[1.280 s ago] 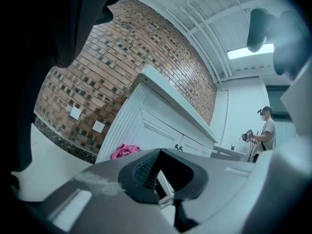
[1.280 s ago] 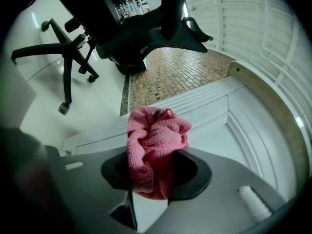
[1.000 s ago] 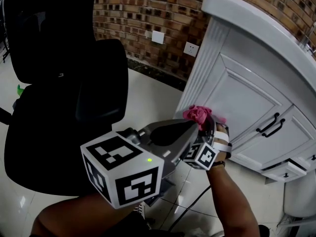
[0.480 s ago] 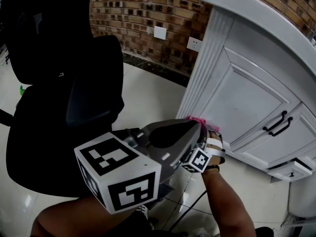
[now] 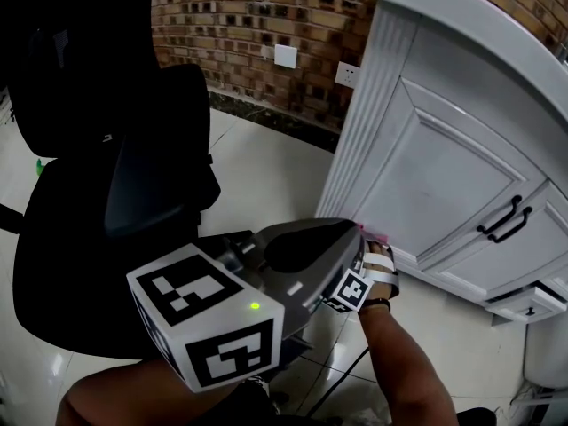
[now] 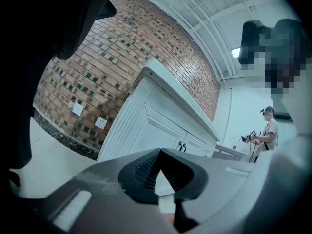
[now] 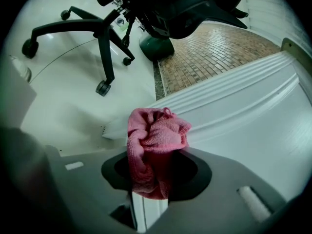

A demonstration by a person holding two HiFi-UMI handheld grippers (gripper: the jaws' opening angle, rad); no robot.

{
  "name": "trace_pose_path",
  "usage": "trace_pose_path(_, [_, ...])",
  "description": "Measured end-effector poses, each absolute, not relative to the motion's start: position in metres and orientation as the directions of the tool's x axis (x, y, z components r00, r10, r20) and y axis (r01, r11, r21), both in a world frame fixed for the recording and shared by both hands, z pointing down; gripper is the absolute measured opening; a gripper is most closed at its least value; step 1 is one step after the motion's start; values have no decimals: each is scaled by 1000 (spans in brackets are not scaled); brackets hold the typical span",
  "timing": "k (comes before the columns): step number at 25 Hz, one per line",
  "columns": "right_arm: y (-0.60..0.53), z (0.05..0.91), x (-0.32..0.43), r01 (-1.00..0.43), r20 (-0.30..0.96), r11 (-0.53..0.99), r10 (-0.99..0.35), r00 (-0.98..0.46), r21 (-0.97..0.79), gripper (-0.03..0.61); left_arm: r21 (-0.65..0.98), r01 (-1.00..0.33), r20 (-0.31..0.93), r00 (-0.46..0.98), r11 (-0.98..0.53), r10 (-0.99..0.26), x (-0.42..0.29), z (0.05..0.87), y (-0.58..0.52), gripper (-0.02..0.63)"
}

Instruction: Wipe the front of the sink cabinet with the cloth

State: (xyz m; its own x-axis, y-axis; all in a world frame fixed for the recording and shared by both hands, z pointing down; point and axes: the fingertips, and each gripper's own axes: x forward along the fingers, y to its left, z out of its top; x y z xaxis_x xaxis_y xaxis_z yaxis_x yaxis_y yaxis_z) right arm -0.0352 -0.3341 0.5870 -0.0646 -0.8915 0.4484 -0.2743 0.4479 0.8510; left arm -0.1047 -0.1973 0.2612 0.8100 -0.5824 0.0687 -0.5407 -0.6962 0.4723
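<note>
The white sink cabinet [image 5: 444, 176] stands at the right, and its fluted left corner post [image 7: 234, 94] runs in front of my right gripper. The right gripper [image 7: 156, 167] is shut on a bunched pink cloth [image 7: 155, 138], pressed low against that post near the floor. In the head view only a pink sliver of the cloth [image 5: 374, 234] and the right gripper's marker cube [image 5: 351, 289] show behind the left gripper [image 5: 342, 231]. The left gripper is held in front of me, away from the cabinet [image 6: 146, 126], with its jaws together and nothing in them.
A black office chair [image 5: 106, 149] stands close on the left, its wheeled base [image 7: 102, 43] on the pale tiled floor. Behind is a brick wall [image 5: 257, 25] with two white sockets [image 5: 286, 56]. The cabinet door has black handles [image 5: 501, 220]. A person [image 6: 267, 130] stands far off.
My right gripper has carried the cloth down the cabinet's left corner towards the floor. The cloth has slid almost out of sight behind the left gripper.
</note>
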Motion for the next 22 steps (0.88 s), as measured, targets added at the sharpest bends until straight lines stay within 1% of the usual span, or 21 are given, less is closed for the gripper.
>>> trace_pose_path(6, [-334, 595, -30, -75, 414, 415, -910, -37, 907, 149, 470, -545, 78, 809, -695, -582, -101, 263, -197, 3])
trace_pose_path(10, [-334, 595, -31, -22, 414, 416, -909, -46, 909, 149, 462, -545, 80, 811, -699, -580, -96, 261, -196, 3])
trace_pose_path(12, [-333, 593, -34, -35, 434, 437, -898, -65, 899, 149, 456, -551, 84, 808, -699, -583, -93, 262, -197, 3])
trace_pose_path(17, [-304, 587, -29, -91, 579, 589, -807, -118, 803, 149, 383, -582, 109, 800, -718, -590, -80, 261, -197, 3])
trace_pose_path(20, [-272, 563, -27, -219, 637, 682, -731, -245, 698, 149, 361, -569, 107, 812, -739, -573, -66, 256, -191, 3])
trace_pose_path(22, [-251, 540, -20, -312, 649, 726, -688, -324, 614, 150, 370, -548, 98, 826, -750, -555, -54, 252, -186, 3])
